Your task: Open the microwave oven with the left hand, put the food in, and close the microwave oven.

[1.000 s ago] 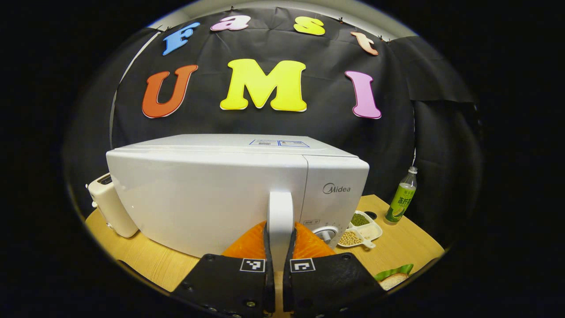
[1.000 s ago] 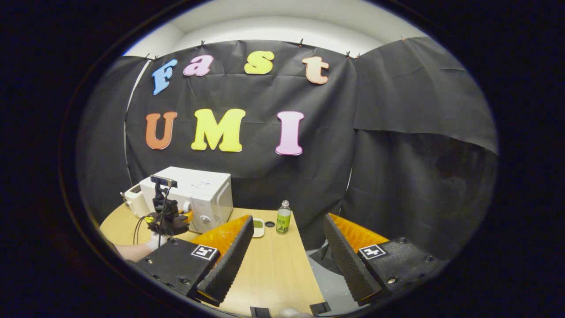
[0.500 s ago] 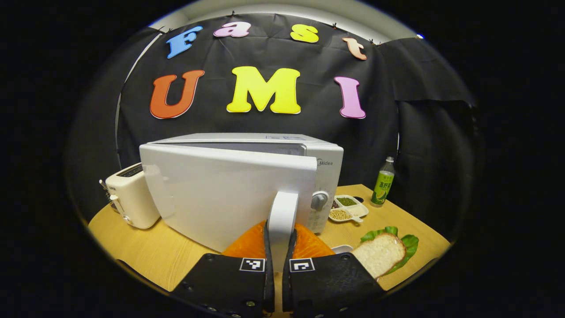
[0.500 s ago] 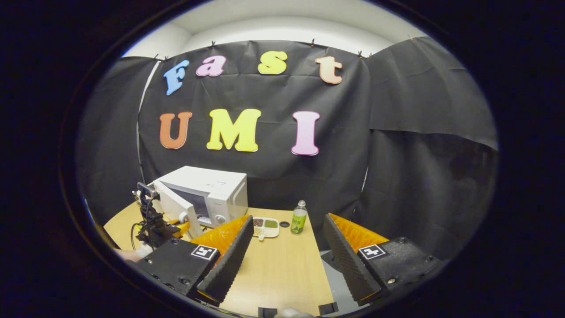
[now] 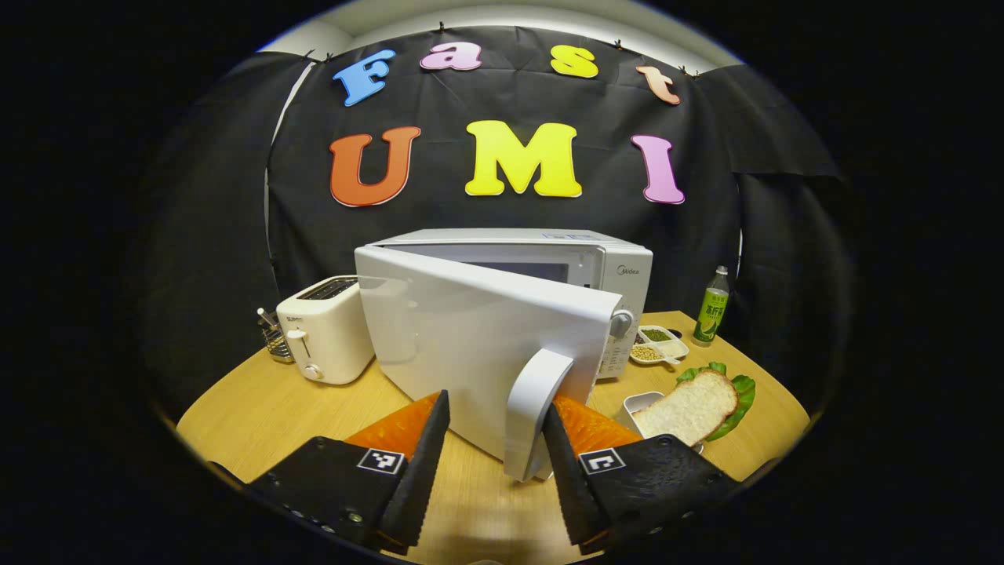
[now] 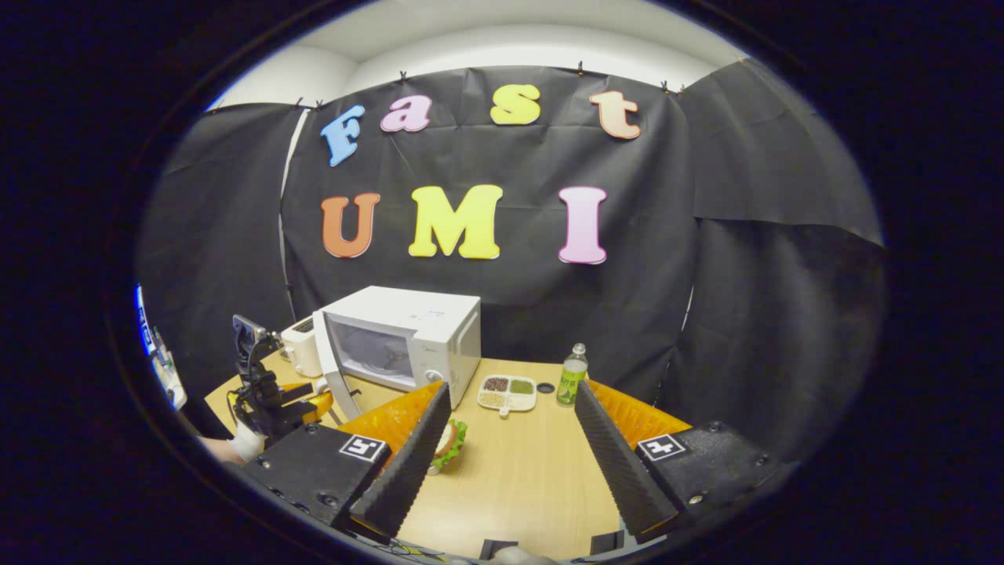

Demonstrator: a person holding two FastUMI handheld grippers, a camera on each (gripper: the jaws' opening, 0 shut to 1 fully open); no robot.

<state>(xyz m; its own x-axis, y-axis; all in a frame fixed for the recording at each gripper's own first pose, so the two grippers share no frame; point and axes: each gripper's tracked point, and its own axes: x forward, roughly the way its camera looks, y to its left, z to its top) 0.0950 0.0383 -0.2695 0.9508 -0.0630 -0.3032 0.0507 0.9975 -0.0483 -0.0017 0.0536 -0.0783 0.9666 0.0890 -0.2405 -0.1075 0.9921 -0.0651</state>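
Note:
The white microwave (image 5: 549, 259) stands at the back of the wooden table with its door (image 5: 478, 337) swung partly out. The door's white handle (image 5: 533, 416) sits between the fingers of my left gripper (image 5: 494, 408), which is open; the handle is close to the right finger (image 5: 561, 463). A slice of bread on lettuce (image 5: 690, 404) lies in a small white dish to the right of the door. In the right gripper view, the right gripper (image 6: 511, 386) hangs open over the table, with the bread (image 6: 449, 443) partly hidden behind its left finger. The left gripper (image 6: 271, 396) shows by the door (image 6: 333, 369).
A white toaster (image 5: 325, 341) and a wire holder (image 5: 271, 337) stand left of the microwave. A divided dish of beans (image 5: 655, 345) and a green bottle (image 5: 712, 306) sit to its right. The table edge (image 6: 596, 502) drops off on the right.
The microwave door went from shut to partly open, pulled by its handle. My left gripper has now opened and let go of the handle. The right gripper moved in over the table.

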